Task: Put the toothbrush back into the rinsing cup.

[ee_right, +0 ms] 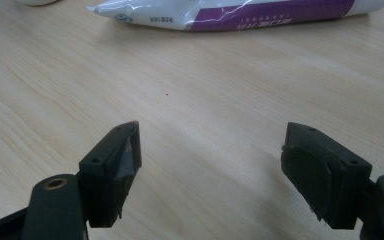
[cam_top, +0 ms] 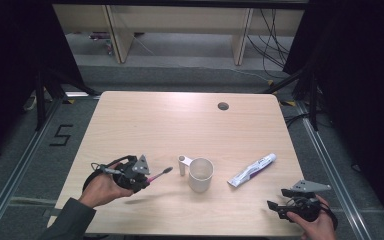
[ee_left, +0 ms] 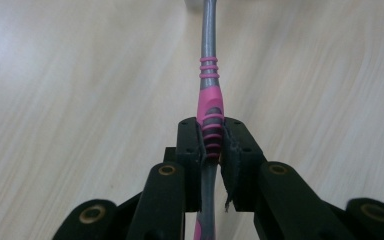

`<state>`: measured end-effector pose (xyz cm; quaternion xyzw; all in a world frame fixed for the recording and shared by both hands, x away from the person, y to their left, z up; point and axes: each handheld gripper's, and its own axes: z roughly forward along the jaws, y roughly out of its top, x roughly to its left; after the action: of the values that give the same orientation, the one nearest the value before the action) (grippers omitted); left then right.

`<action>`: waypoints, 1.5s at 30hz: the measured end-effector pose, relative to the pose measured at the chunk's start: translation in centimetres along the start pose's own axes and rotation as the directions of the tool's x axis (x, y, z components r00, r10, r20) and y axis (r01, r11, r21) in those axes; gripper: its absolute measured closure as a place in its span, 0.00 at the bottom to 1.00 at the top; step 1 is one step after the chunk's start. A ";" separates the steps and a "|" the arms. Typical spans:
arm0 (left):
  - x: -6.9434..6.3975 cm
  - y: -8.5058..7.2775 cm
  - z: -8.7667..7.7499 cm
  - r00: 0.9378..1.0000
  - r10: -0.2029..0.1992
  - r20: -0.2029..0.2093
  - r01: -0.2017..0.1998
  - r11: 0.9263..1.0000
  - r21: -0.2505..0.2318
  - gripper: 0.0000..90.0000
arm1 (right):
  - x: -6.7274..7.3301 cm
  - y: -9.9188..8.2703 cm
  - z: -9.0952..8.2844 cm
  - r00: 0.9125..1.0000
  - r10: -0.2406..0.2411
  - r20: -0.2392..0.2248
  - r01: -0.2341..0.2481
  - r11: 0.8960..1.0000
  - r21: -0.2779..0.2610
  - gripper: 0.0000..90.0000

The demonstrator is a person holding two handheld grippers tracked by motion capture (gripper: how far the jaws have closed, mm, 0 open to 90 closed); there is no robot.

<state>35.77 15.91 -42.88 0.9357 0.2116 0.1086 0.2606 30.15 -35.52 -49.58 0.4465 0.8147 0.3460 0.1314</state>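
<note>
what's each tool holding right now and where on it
The left tool is shut on the toothbrush, gripping its pink ribbed handle. The right tool stands open, holding nothing.

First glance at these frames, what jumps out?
The pink and grey toothbrush, clamped by its handle in the left hand-held gripper at the table's front left, head aimed at the white mug mid-table. Right of the mug lies a white and purple toothpaste tube, with the right hand-held gripper open near it.
</note>
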 end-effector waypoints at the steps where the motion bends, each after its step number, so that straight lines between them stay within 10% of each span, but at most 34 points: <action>1: 0.1 0.0 -0.2 1.000 -0.014 -0.017 0.013 0.999 -0.046 0.87 | 0.0 0.0 0.0 1.000 0.002 0.001 -0.002 1.000 0.001 0.27; 7: 0.3 0.2 -0.4 0.995 -0.085 -0.053 0.070 0.968 -0.239 0.87 | 0.2 0.0 -0.1 0.999 0.035 -0.010 -0.035 0.999 0.015 0.27; 11: 0.1 0.4 -0.3 0.988 -0.138 -0.063 0.108 0.930 -0.351 0.87 | 0.3 -0.1 -0.1 0.999 0.039 -0.009 -0.039 0.999 0.016 0.27; 16: 0.1 0.2 -0.3 0.970 -0.239 -0.053 0.180 0.843 -0.507 0.87 | 0.0 0.0 0.0 1.000 0.000 -0.006 0.000 1.000 0.003 0.27; 17: 0.1 0.2 -0.3 0.970 -0.239 -0.053 0.180 0.843 -0.507 0.87 | 0.0 0.0 0.0 1.000 0.000 -0.006 0.000 1.000 0.003 0.27; 18: 0.4 0.1 -0.2 0.963 -0.264 -0.052 0.195 0.819 -0.539 0.87 | 0.0 0.0 0.0 1.000 -0.008 -0.013 0.008 1.000 -0.002 0.27; 23: 0.6 0.0 -0.4 0.950 -0.306 -0.066 0.208 0.776 -0.596 0.87 | 0.2 -0.1 0.0 1.000 0.026 -0.011 -0.026 1.000 0.008 0.27; 38: 1.0 0.3 0.0 0.930 -0.361 -0.070 0.231 0.721 -0.654 0.87 | 0.0 0.0 0.0 1.000 -0.001 -0.007 0.001 1.000 -0.002 0.27; 45: 1.0 1.1 -0.3 0.925 -0.377 -0.050 0.229 0.658 -0.718 0.87 | -0.1 -0.1 0.1 1.000 -0.018 -0.004 0.018 1.000 -0.010 0.27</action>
<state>36.95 15.68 -41.98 0.7024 0.3326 0.2262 0.5873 30.24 -35.61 -49.69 0.4378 0.8171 0.3499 0.1351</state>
